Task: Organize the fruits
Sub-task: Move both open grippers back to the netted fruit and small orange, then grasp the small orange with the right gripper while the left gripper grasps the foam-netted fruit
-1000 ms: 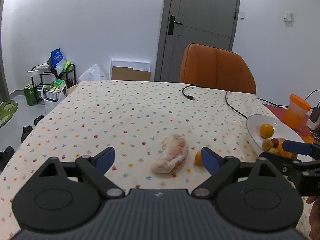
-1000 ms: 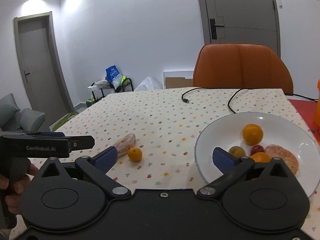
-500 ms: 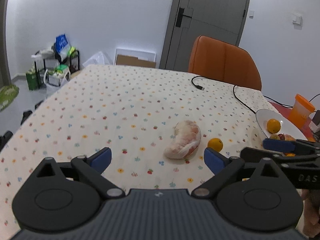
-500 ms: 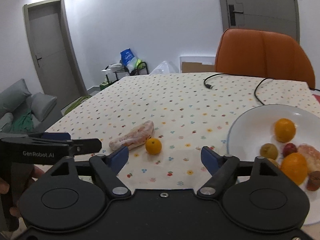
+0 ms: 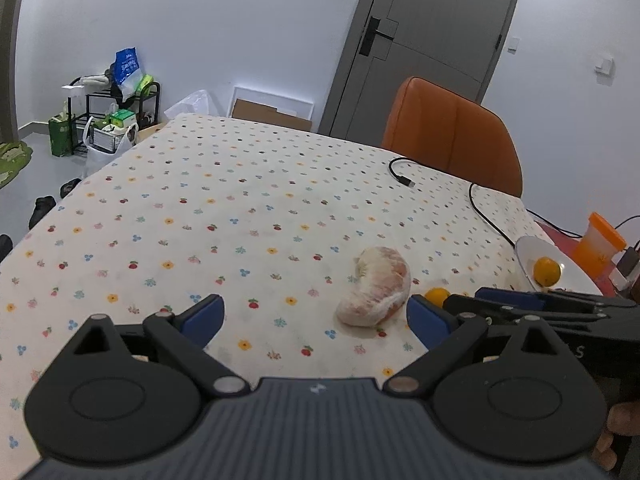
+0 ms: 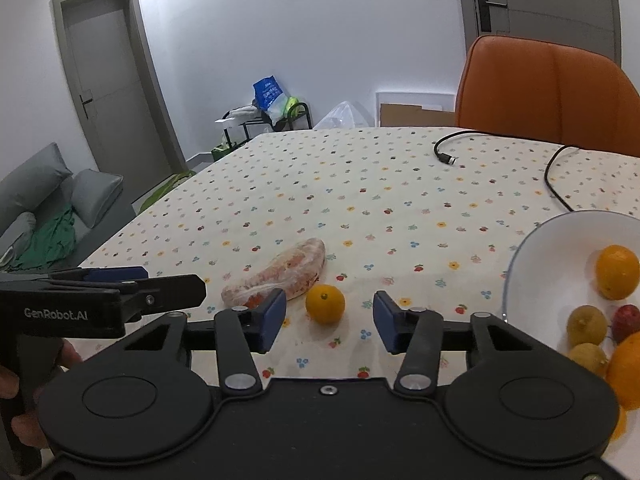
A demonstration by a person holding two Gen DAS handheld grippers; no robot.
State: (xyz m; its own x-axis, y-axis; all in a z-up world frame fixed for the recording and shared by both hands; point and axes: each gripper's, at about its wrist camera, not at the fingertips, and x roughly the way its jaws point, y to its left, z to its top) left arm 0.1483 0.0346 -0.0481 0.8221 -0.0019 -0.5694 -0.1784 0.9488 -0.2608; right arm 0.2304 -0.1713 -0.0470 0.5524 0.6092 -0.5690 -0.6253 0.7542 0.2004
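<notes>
Two fruits lie loose on the surface (image 6: 400, 184), which is covered by a cloth printed with small flowers and fruits: a peeled pomelo segment (image 5: 376, 292) and a small orange (image 6: 325, 303), just beside each other and apparently touching at the segment's near end. The right tongs (image 6: 330, 322) are spread at a moderate width and hold nothing; the small orange sits just beyond their blue tips, centred in the gap. The left tongs (image 5: 316, 318) are spread wide and likewise empty, with the pomelo segment ahead of them, close to the right-hand tip. In the left wrist view the right tongs enter from the right edge, their tip overlapping the small orange (contact cannot be judged). A white plate (image 6: 532, 248) stands at the right of the surface and holds a larger orange (image 6: 617, 266), two yellowish fruits (image 6: 586, 325), a red fruit (image 6: 626, 322) and another orange fruit cut off by the picture's edge. A black cable (image 6: 554, 176) lies on the far part of the surface, before an orange chair (image 6: 544, 92).
</notes>
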